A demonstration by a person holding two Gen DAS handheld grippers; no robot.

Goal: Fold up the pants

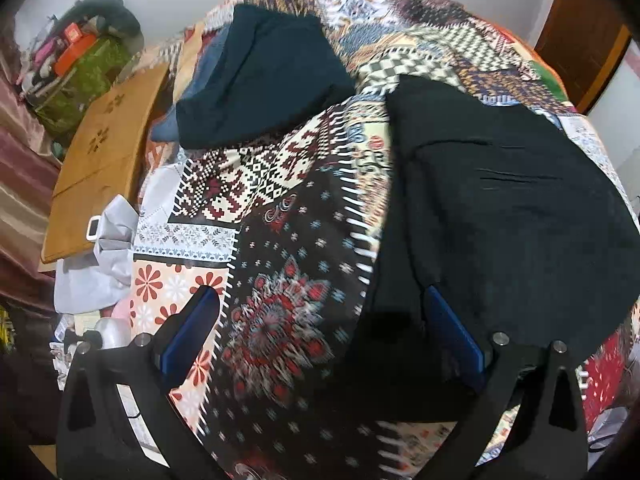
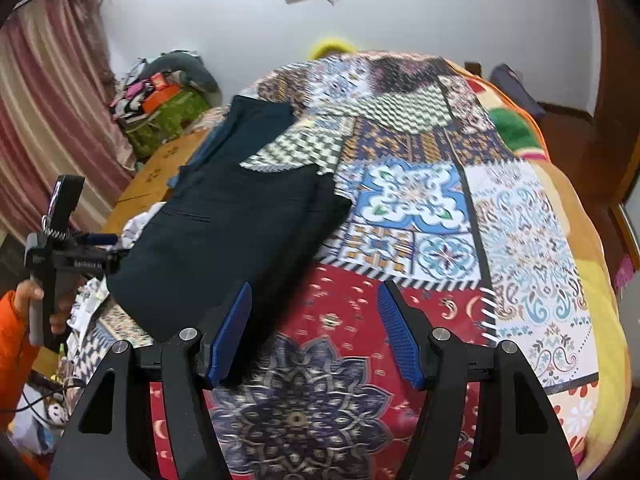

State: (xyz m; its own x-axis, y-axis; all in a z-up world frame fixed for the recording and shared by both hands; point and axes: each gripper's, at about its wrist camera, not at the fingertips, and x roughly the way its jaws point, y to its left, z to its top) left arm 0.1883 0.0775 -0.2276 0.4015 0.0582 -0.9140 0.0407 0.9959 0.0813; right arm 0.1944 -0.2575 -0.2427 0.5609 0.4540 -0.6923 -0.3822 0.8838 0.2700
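Dark pants (image 1: 500, 208) lie folded on a patchwork bedspread (image 1: 288, 248). In the right wrist view the pants (image 2: 224, 232) stretch from near my left finger toward the far left of the bed. My left gripper (image 1: 316, 308) is open and empty above the bedspread, its right finger at the pants' near edge. My right gripper (image 2: 316, 300) is open and empty above the red patch, just right of the pants. The left gripper (image 2: 100, 240) also shows in the right wrist view, at the pants' left side.
More dark folded clothing (image 1: 264, 80) lies further up the bed over a blue garment. A wooden board (image 1: 104, 152) and white cloth (image 1: 100, 256) lie at the bed's left. A green bag with clutter (image 2: 168, 116) stands by the curtain. A yellow blanket (image 2: 600, 304) edges the bed's right side.
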